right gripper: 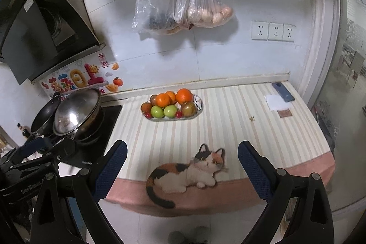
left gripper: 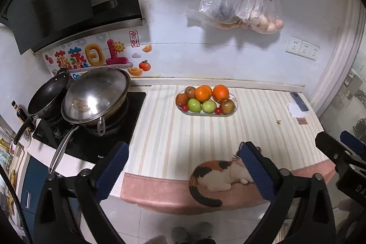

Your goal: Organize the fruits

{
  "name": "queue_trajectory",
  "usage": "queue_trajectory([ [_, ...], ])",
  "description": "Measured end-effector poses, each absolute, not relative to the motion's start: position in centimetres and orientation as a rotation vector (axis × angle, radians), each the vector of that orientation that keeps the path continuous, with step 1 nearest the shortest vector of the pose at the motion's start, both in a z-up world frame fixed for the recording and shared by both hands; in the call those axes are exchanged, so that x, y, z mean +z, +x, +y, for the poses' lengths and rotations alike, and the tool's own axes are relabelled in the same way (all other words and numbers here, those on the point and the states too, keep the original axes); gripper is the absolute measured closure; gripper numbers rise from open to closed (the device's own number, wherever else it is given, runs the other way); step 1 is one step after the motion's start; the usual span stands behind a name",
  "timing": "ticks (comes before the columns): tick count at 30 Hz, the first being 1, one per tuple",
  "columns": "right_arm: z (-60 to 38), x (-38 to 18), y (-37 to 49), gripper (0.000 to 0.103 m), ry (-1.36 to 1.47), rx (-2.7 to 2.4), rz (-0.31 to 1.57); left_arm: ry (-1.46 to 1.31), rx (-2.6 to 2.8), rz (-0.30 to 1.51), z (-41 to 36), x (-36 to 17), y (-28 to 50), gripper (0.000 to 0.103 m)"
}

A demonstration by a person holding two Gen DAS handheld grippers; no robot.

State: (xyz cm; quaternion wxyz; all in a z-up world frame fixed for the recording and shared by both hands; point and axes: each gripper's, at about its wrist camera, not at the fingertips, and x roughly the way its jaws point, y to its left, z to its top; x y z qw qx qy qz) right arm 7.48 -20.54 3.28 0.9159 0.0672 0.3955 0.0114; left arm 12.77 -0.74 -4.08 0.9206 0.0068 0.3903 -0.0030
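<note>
Striped counter (right gripper: 228, 129); both grippers (left gripper: 183, 166) (right gripper: 183, 164) agape.

A clear oval glass dish (right gripper: 198, 104) heaped with fruit sits on the striped worktop (right gripper: 228, 129), close to its back edge and nearer its left end than its right. At the rear of the dish lie three round oranges (right gripper: 184, 95). Along the front, two smooth green apples (right gripper: 170, 111) sit side by side. A reddish-brown apple (right gripper: 189, 108) rests at each end of the dish. Two small red cherry-like fruits (right gripper: 178, 115) lie at the front rim, one by each outer side of the green pair.
</note>
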Motion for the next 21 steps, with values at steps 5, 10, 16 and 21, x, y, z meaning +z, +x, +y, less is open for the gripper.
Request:
queue_trajectory([
  [5, -19.8, 1.8, 11.5, 0.004, 0.115, 0.032, 0.818, 0.031, 0.021, 0.819, -0.7, -5.5, 15.8, 0.001],
  [10, -18.8, -0.5, 15.3, 0.004, 0.088, 0.032, 0.849, 0.026, 0.031, 0.859, -0.4, -6.8, 18.5, 0.001],
  [16, -18.0, -2.7, 18.4, 0.004, 0.082, 0.029, 0.892, 0.032, 0.051, 0.884, -0.2, -8.1, 20.6, 0.001],
  [21, -17.4, -3.9, 20.0, 0.004, 0.073, 0.027, 0.914, 0.03, 0.063, 0.899, 0.1, -8.9, 22.2, 0.001],
])
